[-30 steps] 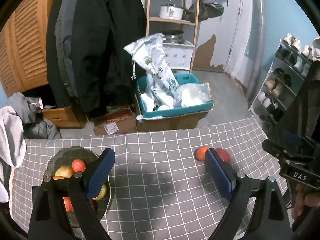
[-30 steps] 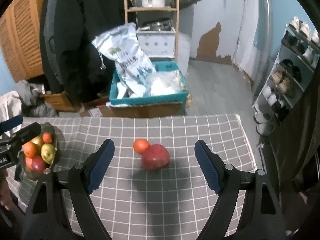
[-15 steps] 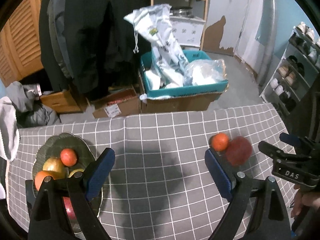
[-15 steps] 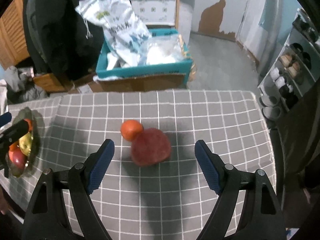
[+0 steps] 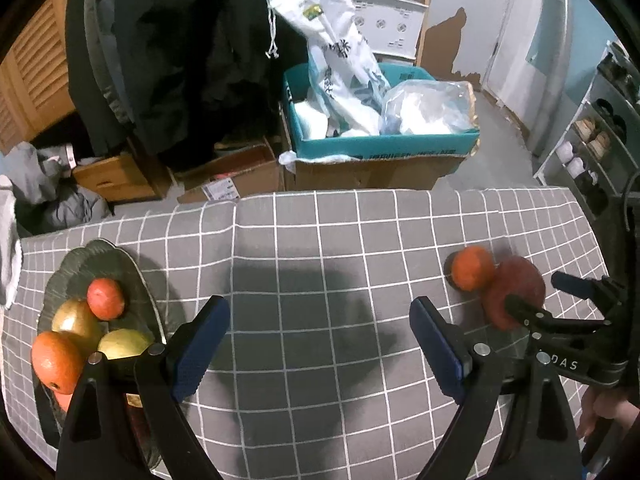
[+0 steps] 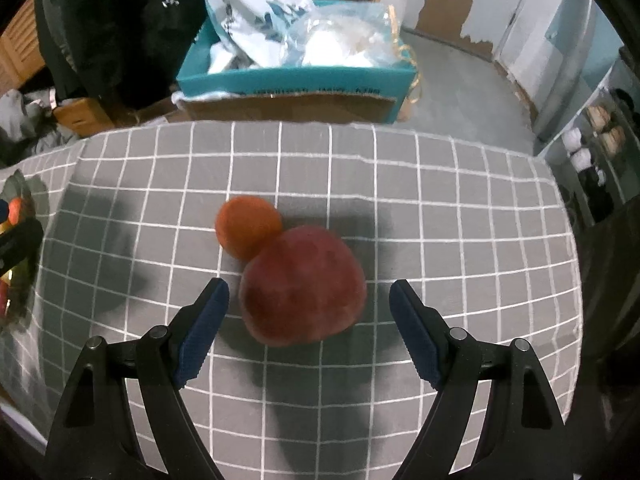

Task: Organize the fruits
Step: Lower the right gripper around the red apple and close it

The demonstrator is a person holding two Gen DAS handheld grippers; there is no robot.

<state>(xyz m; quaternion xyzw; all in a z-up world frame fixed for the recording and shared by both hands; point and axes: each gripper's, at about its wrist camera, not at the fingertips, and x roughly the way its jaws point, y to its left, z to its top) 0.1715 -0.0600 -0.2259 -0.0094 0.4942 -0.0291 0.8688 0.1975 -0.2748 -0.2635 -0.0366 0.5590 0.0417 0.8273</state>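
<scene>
A large red fruit (image 6: 302,285) lies on the grey checked tablecloth (image 6: 440,220), touching a smaller orange (image 6: 248,227) behind it to the left. My right gripper (image 6: 309,290) is open, its jaws on either side of the red fruit, just above the cloth. The left wrist view shows the red fruit (image 5: 516,288), the orange (image 5: 472,268) and my right gripper (image 5: 538,294) at the right. My left gripper (image 5: 318,320) is open and empty over the middle of the cloth. A dark green plate (image 5: 86,258) at the left holds several fruits (image 5: 105,293).
Beyond the table's far edge stand a teal box (image 5: 384,148) with white bags, cardboard boxes (image 5: 240,176), hanging dark coats (image 5: 168,40) and a shoe rack (image 5: 596,132) at the right. The plate's edge shows in the right wrist view (image 6: 16,184).
My right gripper has moved down and forward, so the red fruit now lies between its open jaws. My left gripper has tilted down over the cloth; the plate shows more fully.
</scene>
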